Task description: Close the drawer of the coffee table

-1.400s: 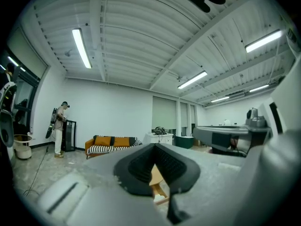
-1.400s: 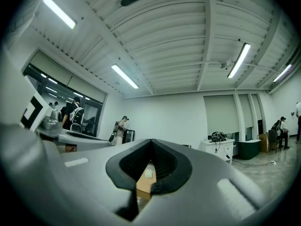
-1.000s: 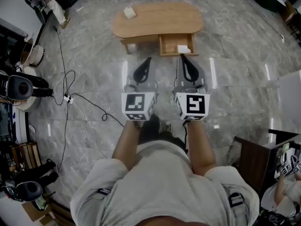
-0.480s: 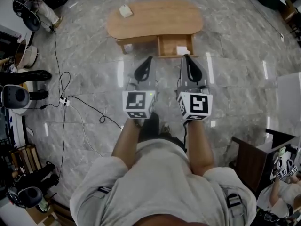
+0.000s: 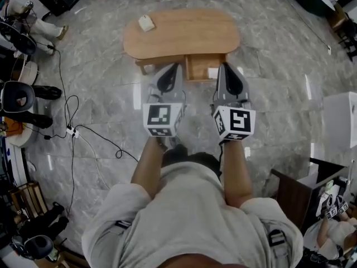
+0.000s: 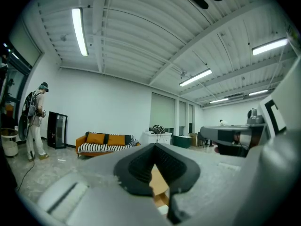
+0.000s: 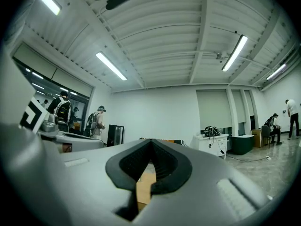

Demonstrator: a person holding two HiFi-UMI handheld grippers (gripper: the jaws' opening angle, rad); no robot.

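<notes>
Drawer (image 5: 198, 68) stands pulled out from the near edge of the wooden counter (image 5: 184, 32). Left gripper (image 5: 176, 66) and right gripper (image 5: 224, 66) hover beside it, fingers pressed together, empty. Approach seems in hand; next, press its front squarely inward.

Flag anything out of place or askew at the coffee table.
The wooden drawer of the oval light-wood coffee table stands pulled out on the near side, with a small white item inside. It looks odd only because it hangs open. Nothing appears spilled or damaged.
</notes>
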